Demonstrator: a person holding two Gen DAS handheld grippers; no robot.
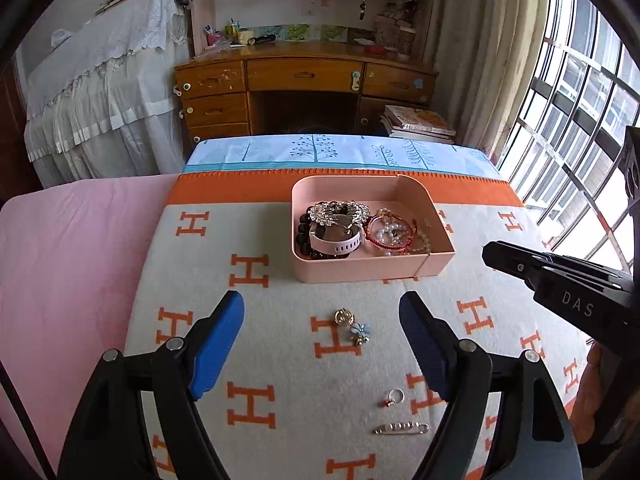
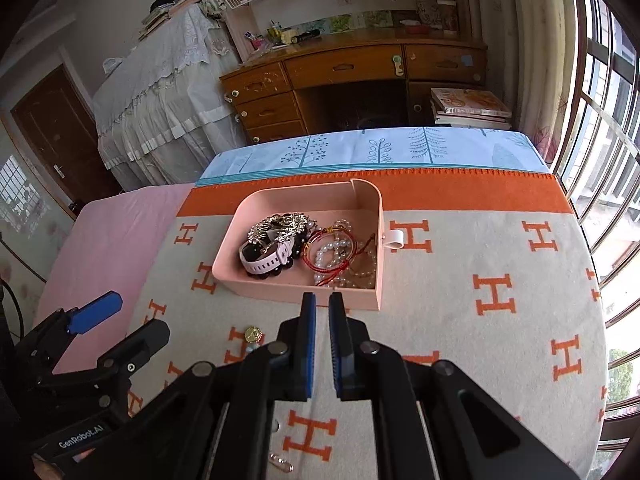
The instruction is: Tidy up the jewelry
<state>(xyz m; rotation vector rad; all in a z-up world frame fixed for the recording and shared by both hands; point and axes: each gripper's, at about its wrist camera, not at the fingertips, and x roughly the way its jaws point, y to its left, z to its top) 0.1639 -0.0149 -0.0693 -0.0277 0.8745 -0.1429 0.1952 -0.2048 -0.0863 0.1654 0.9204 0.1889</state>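
Observation:
A pink tray (image 1: 400, 270) (image 2: 280, 292) on the H-patterned blanket holds a pink-strapped watch (image 1: 336, 242), a rhinestone piece (image 1: 340, 210), dark beads, a red bracelet (image 1: 390, 232) and pearl strands. Loose on the blanket lie a gold brooch (image 1: 344, 316) (image 2: 253, 334), a blue flower piece (image 1: 360, 333), a ring (image 1: 394, 397) and a gold pin (image 1: 402, 428). My left gripper (image 1: 322, 320) is open above the brooch and flower piece. My right gripper (image 2: 322, 308) is nearly closed and empty, just short of the tray's near wall; it also shows in the left wrist view (image 1: 486, 252).
The blanket (image 1: 280, 360) covers a bed with a pink sheet (image 1: 72, 264) on the left and a blue tree-print cloth (image 1: 340, 156) beyond. A wooden desk (image 1: 304, 80), stacked books (image 1: 420, 122) and a window (image 1: 580, 120) stand behind.

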